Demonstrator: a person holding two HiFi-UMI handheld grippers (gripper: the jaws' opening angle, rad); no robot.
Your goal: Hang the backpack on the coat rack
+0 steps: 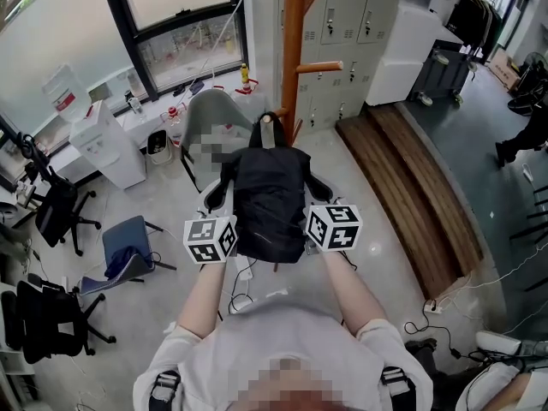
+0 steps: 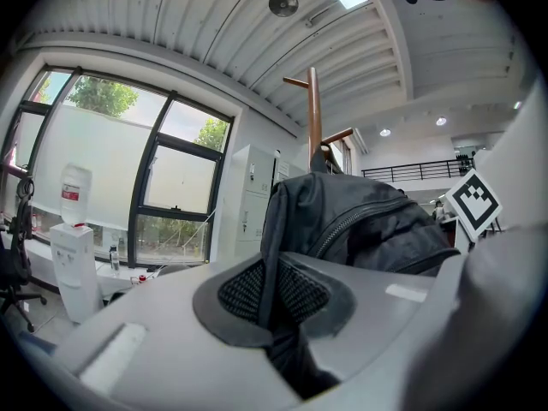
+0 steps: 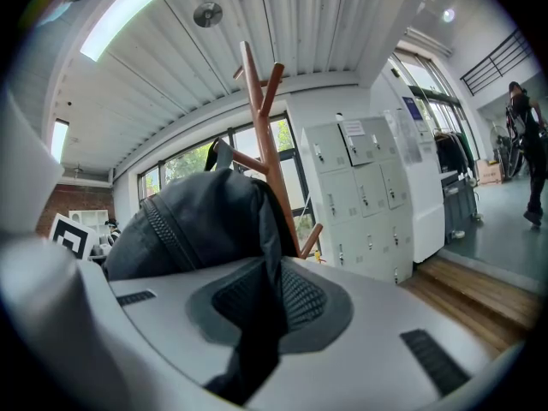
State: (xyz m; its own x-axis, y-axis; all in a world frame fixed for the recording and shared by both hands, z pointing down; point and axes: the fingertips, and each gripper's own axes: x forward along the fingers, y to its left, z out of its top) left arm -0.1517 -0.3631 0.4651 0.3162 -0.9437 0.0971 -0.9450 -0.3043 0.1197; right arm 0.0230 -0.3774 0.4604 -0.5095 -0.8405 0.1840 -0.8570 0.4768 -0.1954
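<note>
Left gripper [image 2: 272,311], right gripper [image 3: 257,315] clamp backpack [image 1: 270,197] (black); coat rack [image 1: 293,50] beyond.

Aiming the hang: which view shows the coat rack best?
Right gripper view: coat rack post and several pegs, close. Head view: post and a peg. Left gripper view: only its top above the backpack.

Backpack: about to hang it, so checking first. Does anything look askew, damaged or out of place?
Nothing stands out. The backpack hangs evenly between the left gripper and right gripper, each shut on a fold of its fabric, facing the coat rack, not yet on a peg.
</note>
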